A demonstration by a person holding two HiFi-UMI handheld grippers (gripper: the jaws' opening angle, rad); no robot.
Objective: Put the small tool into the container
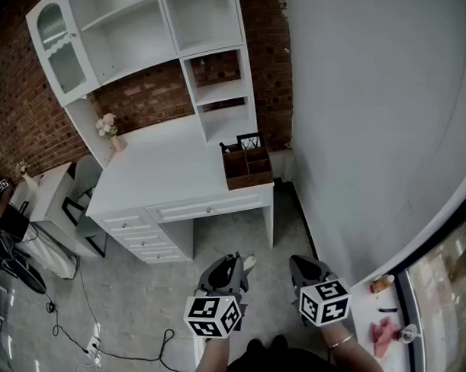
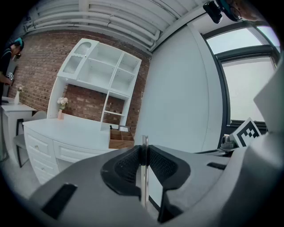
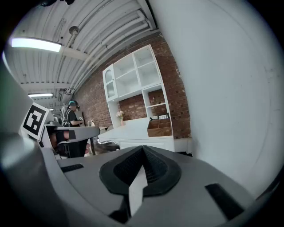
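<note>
The container is a brown wooden organiser (image 1: 248,169) with compartments, standing at the right end of the white desk (image 1: 164,172). It also shows far off in the left gripper view as the organiser (image 2: 120,138) and in the right gripper view as the organiser (image 3: 159,127). My left gripper (image 1: 234,259) is low in the head view, well short of the desk, shut on a thin metal tool (image 2: 144,141) that stands upright between its pads. My right gripper (image 1: 297,261) hovers beside it, shut, its tips (image 3: 143,150) meeting with nothing between them.
A white hutch (image 1: 159,39) rises behind the desk against a brick wall. A flower vase (image 1: 113,136) stands at the desk's back left. A grey wall (image 1: 368,123) runs along the right. Cables (image 1: 78,332) lie on the floor. A person (image 3: 71,115) stands at a far table.
</note>
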